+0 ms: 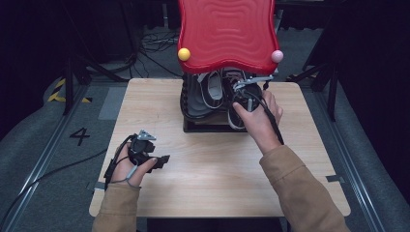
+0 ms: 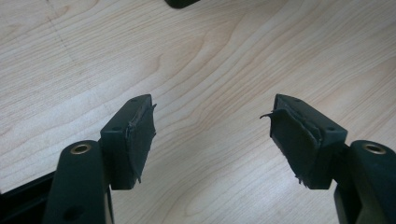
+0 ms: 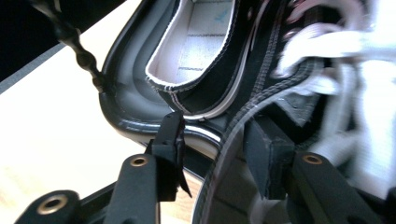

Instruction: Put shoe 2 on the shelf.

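High view: right gripper (image 1: 245, 96) is up at the rack beneath the red wavy shelf (image 1: 226, 34), its tips on the black sneaker (image 1: 238, 112) standing on the rack's lower tray (image 1: 191, 127); a second sneaker (image 1: 209, 93) stands just to its left. Left gripper (image 1: 157, 160) rests on the wooden table (image 1: 212, 169), well apart from the shoes.

Left gripper view: jaws stand wide with nothing between them, only bare tabletop ahead.

Right gripper view: jaws parted, the black sneaker's stitched collar (image 3: 233, 130) between them; left pad (image 3: 175, 140) looks clear of the fabric, so the shoe appears released rather than gripped.

Risk: if the shoe is not settled on the tray, drawing back could snag the collar or loose white laces (image 3: 345, 88) and tip it onto its neighbour or off the rack.
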